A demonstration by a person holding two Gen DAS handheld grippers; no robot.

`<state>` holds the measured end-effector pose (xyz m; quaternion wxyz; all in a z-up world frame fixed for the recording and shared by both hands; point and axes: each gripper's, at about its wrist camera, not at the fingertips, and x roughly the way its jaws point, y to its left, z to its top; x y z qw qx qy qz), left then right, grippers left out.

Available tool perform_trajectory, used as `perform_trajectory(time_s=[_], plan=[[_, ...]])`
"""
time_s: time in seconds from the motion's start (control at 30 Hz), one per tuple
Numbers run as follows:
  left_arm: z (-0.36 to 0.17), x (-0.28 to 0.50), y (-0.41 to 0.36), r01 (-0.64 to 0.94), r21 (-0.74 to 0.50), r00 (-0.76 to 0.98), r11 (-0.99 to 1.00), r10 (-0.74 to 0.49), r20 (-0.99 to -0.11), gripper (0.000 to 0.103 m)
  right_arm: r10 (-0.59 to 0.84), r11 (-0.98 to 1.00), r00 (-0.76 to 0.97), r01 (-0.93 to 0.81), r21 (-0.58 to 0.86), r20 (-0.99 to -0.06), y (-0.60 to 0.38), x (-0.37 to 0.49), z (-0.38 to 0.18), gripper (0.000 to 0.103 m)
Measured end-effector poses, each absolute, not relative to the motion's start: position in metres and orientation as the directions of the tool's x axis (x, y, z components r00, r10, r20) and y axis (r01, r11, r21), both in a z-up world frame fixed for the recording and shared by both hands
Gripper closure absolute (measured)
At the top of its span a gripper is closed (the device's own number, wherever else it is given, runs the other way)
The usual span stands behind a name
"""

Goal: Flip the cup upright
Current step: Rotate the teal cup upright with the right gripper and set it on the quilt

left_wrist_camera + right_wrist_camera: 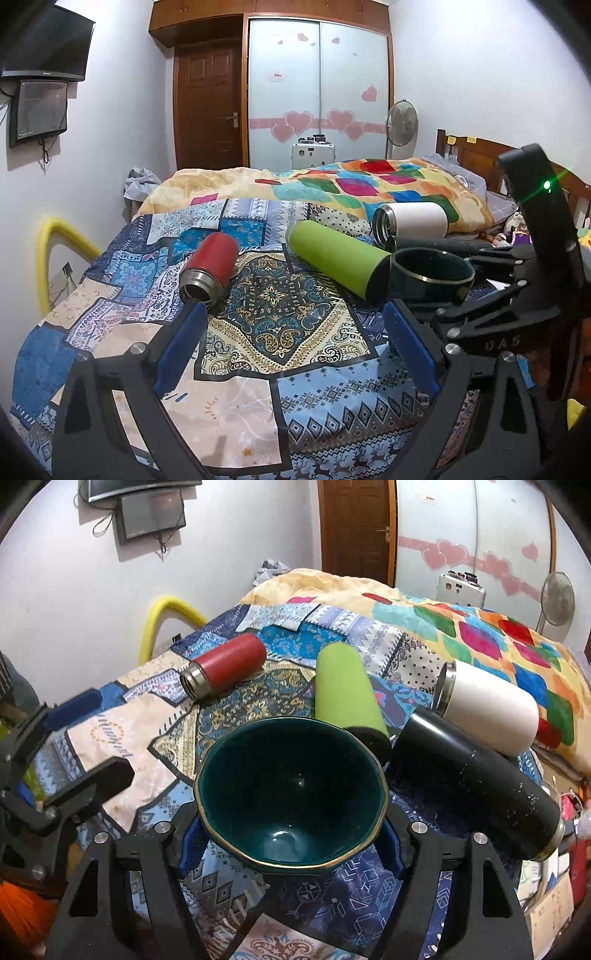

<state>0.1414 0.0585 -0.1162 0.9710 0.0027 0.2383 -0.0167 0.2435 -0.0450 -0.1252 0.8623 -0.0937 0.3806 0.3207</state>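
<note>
A dark green cup with a gold rim (291,794) sits between the blue pads of my right gripper (291,843), which is shut on it; its mouth faces up toward the camera. In the left wrist view the same cup (430,275) stands upright at the right, held by the right gripper's black frame. My left gripper (295,332) is open and empty above the patterned bedspread (280,314). A red flask (210,269), a green flask (336,254), a white flask (410,220) and a black flask (476,786) lie on their sides.
A colourful quilt (351,184) is heaped behind the flasks. A yellow rail (48,251) stands at the bed's left edge, by the wall. A wooden headboard (476,155) is at the right, a fan (402,123) and wardrobe beyond.
</note>
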Motion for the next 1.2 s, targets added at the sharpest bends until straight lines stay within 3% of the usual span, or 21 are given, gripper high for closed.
perform_trajectory(time_s=[0.5, 0.7, 0.93, 1.2], plan=[[-0.116, 0.143, 0.062, 0.03, -0.017, 0.886, 0.999, -0.035, -0.462, 0.005, 0.477, 0.774, 0.543, -0.632, 0.039, -0.691, -0.042, 0.224, -0.136, 0.031], [-0.106, 0.135, 0.055, 0.034, -0.017, 0.895, 0.999, -0.038, -0.444, 0.005, 0.498, 0.783, 0.58, -0.621, 0.046, -0.645, -0.05, 0.211, -0.126, 0.022], [-0.082, 0.113, 0.046, 0.038, -0.019, 0.918, 0.999, -0.042, -0.395, 0.005, 0.519, 0.801, 0.633, -0.594, 0.069, -0.574, -0.072, 0.188, -0.098, 0.021], [-0.044, 0.067, 0.031, 0.033, -0.031, 0.955, 0.999, -0.041, -0.295, 0.003, 0.528, 0.833, 0.742, -0.546, 0.084, -0.413, -0.109, 0.143, -0.046, 0.019]])
